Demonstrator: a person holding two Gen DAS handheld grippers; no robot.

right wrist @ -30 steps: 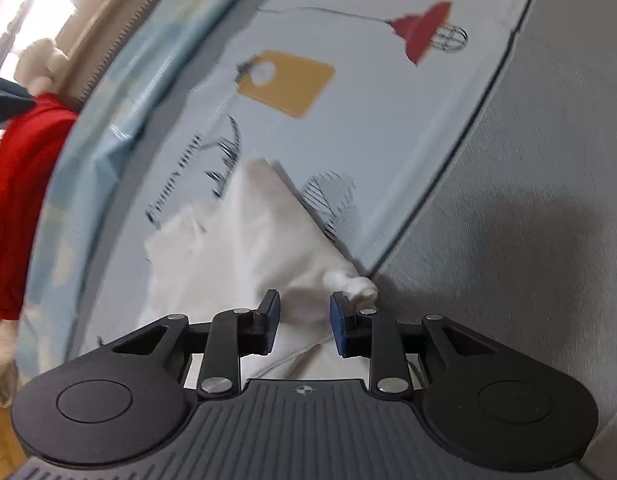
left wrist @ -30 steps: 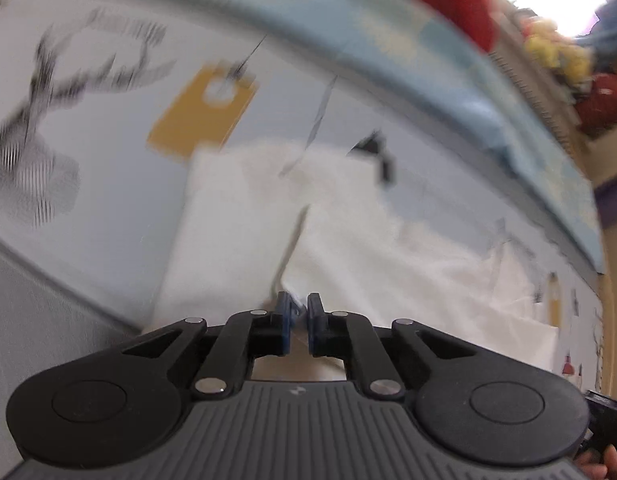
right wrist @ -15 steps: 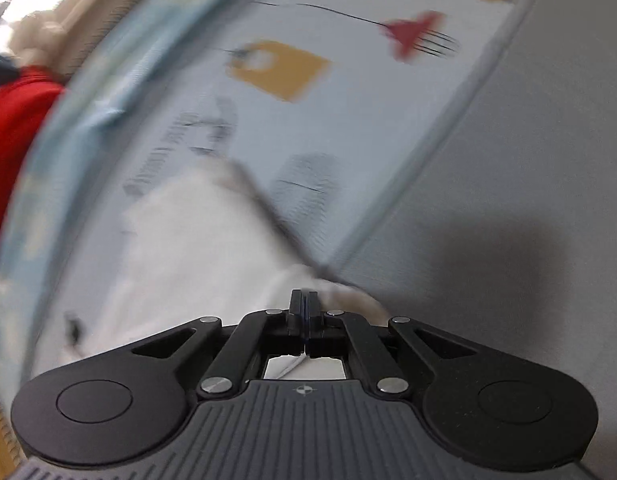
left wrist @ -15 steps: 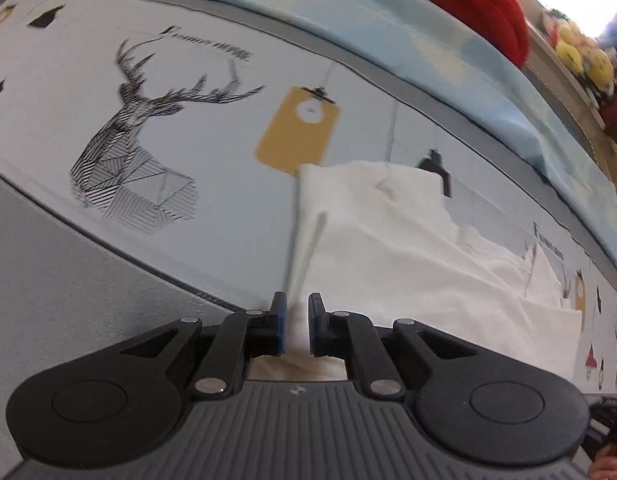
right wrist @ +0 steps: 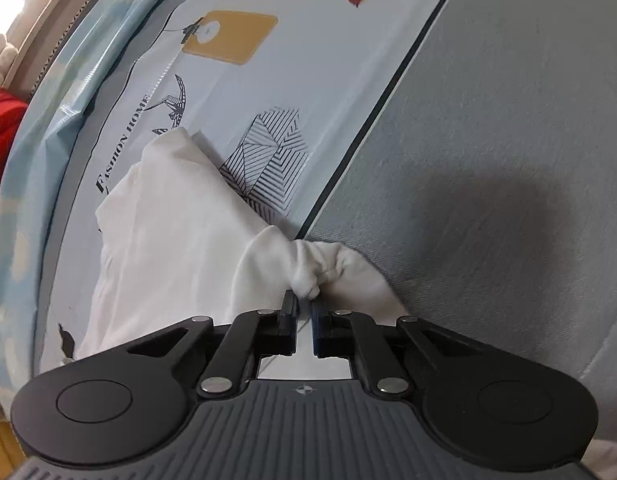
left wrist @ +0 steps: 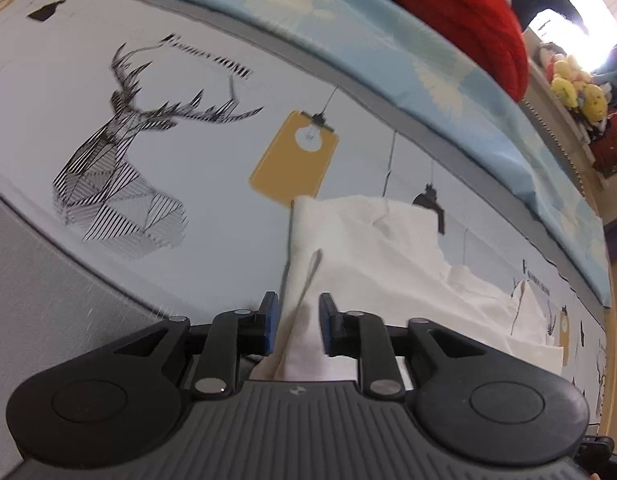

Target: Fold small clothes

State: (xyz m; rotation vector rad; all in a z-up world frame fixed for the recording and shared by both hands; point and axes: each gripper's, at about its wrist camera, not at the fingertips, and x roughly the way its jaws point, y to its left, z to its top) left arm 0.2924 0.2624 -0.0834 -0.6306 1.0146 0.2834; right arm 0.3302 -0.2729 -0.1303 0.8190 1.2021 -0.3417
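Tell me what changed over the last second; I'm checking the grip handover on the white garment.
The left gripper, earlier nearly shut on the white garment, has just been opening; a fold stands between its pads, apparently unpinched. The right gripper, open a second ago, closed on a bunched corner and has eased very slightly. The garment lies on the printed sheet as before.

The left gripper [left wrist: 295, 326] tilts steeply downward, and its jaws have just been opening; the blue pads [left wrist: 270, 322] now stand apart, with white cloth lying loose between them, untouched by either. The right gripper [right wrist: 304, 316] tips downward too, jaws drawn nearly together and pinching a bunched fold of cloth that bulges toward twelve o'clock.
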